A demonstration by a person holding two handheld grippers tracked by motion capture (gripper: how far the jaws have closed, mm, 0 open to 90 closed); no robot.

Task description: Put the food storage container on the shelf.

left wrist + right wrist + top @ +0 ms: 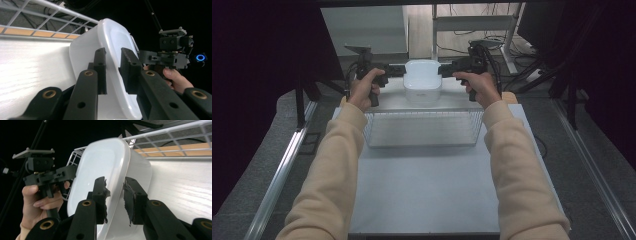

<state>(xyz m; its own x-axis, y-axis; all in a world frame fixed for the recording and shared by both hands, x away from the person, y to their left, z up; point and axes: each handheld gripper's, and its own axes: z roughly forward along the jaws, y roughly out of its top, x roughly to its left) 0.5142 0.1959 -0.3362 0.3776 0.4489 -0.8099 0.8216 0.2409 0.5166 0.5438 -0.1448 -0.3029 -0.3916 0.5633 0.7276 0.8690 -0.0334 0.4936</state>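
A white plastic tub (423,80) with rounded corners hangs between my two grippers, over the far edge of a wire basket (422,129). My left gripper (398,70) is shut on the tub's left rim. In the left gripper view the rim of the tub (112,37) passes between the black jaws of the left gripper (113,68). My right gripper (446,69) is shut on the opposite rim. In the right gripper view the tub (100,165) has its edge pinched in the right gripper (115,192). Whether the tub touches the basket I cannot tell.
The wire basket (172,137) stands at the far end of a white table (427,190). Beyond the table are a metal frame (472,22), cables and dark curtains. Each gripper view shows the other hand-held gripper (172,53) (45,173) across the tub.
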